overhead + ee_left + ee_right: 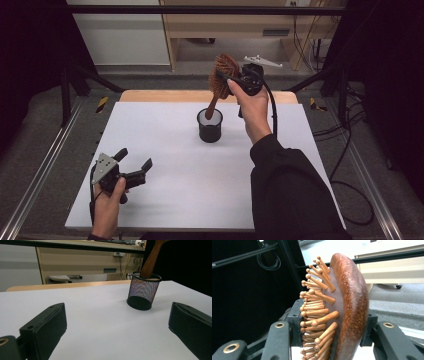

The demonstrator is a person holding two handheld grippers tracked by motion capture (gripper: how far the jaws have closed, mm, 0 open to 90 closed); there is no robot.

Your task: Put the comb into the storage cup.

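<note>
Your right gripper [226,80] is up above the far middle of the table, jaws partway closed on the head of the wooden hairbrush [223,75]: in the right gripper view one pad sits against the bristle side and the other against the rounded brown back [352,305], so the head is pinched across its thickness. The pegs [317,315] stick out toward the jaw on the left of that view, ball tips showing. Below your jaws the brush slopes down, and its handle [212,108] runs into the black mesh cup [210,126], which stands just beneath and slightly nearer you than the gripper. Whether the handle's end touches the cup's bottom, you cannot tell. The cup stands upright on the white table sheet [190,190], at mid-width toward the far edge. The grey three-cornered plate [262,61] sits on top of your right gripper, on the side away from the brush, and its cable trails back down along your sleeve. Your left gripper [135,164] is well apart, near your edge of the sheet on the left, low over the surface, jaws wide apart with nothing between them; through its view the cup [143,290] stands ahead and toward the right jaw, the handle [151,261] leaning out of it.
</note>
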